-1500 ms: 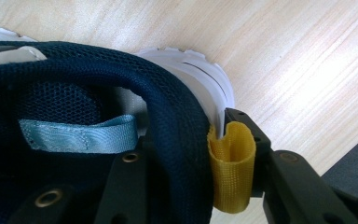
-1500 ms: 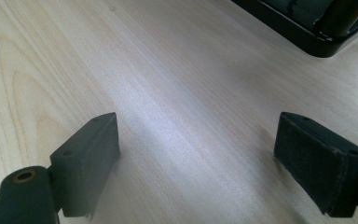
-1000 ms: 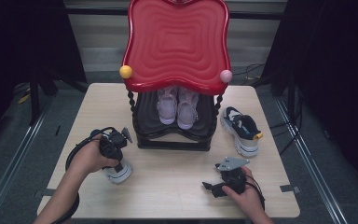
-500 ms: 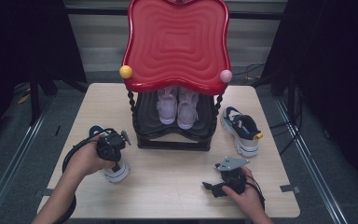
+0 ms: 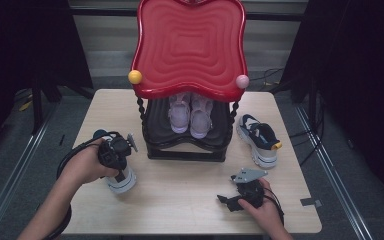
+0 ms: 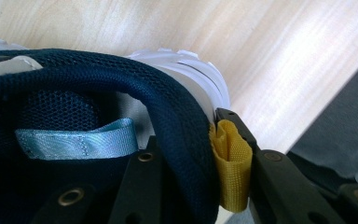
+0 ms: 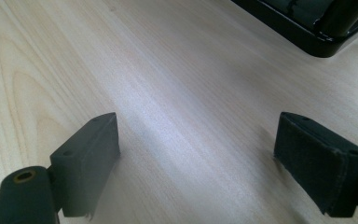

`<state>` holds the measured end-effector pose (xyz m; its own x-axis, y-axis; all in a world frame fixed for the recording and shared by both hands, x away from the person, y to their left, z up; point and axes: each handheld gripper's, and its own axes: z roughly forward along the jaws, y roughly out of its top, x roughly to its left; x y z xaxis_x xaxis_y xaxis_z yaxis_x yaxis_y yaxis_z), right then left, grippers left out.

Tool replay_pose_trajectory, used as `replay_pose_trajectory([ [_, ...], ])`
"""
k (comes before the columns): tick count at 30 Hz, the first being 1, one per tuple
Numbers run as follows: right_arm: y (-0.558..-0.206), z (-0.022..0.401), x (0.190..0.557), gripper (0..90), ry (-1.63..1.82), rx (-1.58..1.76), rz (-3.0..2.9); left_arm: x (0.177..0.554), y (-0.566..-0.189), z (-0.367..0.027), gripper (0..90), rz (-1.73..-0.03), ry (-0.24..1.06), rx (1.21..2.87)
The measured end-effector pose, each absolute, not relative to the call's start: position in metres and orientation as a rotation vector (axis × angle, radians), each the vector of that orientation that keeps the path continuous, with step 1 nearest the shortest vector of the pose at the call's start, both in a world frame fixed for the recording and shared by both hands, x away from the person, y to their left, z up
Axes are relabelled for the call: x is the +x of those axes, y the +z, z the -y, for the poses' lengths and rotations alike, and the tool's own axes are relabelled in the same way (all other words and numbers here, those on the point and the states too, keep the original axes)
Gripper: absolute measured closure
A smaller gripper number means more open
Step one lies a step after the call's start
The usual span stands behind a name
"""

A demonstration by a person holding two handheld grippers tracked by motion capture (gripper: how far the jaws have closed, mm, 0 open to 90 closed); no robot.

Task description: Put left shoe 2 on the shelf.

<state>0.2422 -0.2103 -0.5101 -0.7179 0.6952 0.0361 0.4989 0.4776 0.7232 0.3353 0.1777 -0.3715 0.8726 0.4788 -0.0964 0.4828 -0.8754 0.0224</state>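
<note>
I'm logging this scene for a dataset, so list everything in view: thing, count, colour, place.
Table: one, light wood, centre of the high view.
Shoe rack: one, black base with twisted posts, back middle of the table.
Rack top: one, red and wavy, with a yellow ball and a pink ball at its front corners.
Pale shoes: one pair, lilac-white, on the rack's lower shelf.
Navy sneaker: one, navy and white with a yellow heel tab, right of the rack.
Held sneaker: one, navy mesh, white sole, yellow heel loop, front left.
Left hand-held gripper: black, jaws clamped on the held sneaker's heel collar.
Right hand-held gripper: black, jaws open over bare table.
</note>
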Motion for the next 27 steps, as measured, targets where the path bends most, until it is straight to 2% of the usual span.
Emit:
replay_pose_trajectory([
  [16,-0.51,0.21,0.242,13.5,1.08,1.02,-2.462,0.334,-0.309,-0.183,72.2,-0.726,-0.114,3.024],
  [27,-0.51,0.21,0.242,13.5,1.08,1.019,-2.462,0.33,-0.271,-0.183,72.2,-0.712,-0.094,2.981],
])
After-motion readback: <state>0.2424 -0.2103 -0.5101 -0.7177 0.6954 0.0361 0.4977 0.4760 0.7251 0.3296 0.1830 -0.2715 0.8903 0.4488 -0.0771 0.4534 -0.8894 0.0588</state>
